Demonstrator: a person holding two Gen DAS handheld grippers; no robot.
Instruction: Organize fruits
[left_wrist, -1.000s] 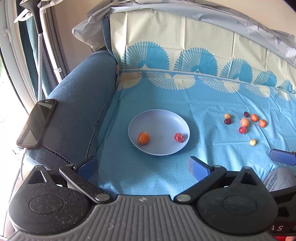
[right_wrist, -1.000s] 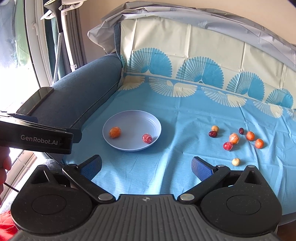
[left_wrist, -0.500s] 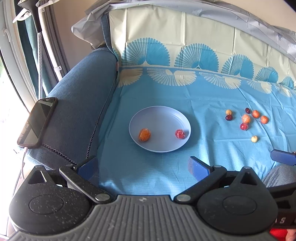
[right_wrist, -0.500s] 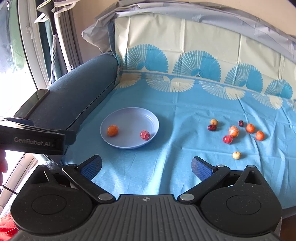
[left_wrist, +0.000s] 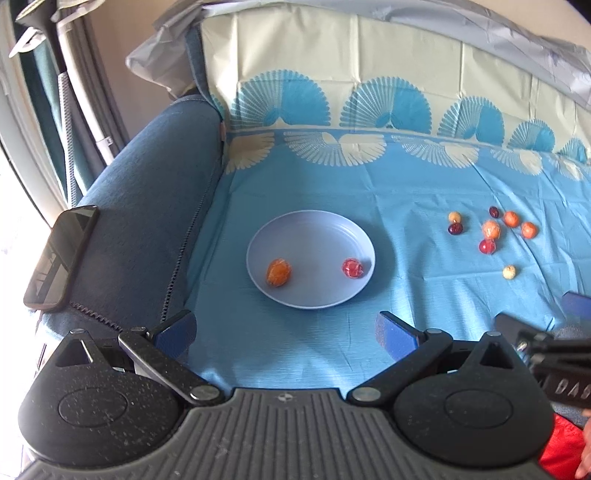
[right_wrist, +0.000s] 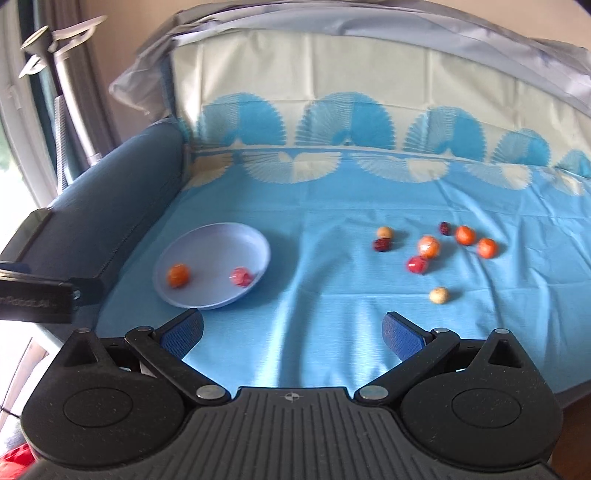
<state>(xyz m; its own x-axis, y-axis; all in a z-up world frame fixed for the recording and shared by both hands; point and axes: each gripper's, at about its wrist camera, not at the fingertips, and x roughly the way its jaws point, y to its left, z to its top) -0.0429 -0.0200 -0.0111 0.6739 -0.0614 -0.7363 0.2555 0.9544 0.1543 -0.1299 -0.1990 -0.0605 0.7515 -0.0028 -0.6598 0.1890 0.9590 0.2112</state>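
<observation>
1. We see the left gripper (left_wrist: 284, 334) with its blue-padded fingers spread wide apart and nothing between them; the right gripper (right_wrist: 293, 330) stands the same way, fingers apart and empty.
2. Straight ahead of the left gripper lies a round, shallow, pale lavender plate (left_wrist: 311, 225) with a smooth matte face and a low raised rim.
3. In the plate rest two small round fruits, well apart: an orange one (left_wrist: 279, 272) towards the left finger, and a glossy red one (left_wrist: 352, 267) that looks wrapped in clear film.
4. Ahead of the right gripper and towards its right finger, a loose cluster of small round fruits (right_wrist: 428, 246) lies on the cloth: orange, dark red, bright red and pale beige, with one beige fruit (right_wrist: 439, 295) nearest us.
5. Everything sits on a thin, creased blue cloth (right_wrist: 325, 302) printed with fan shapes, draped over a sofa.
6. A dark phone (left_wrist: 61, 256) lies on the woven blue armrest (left_wrist: 147, 206), left of the left gripper.
</observation>
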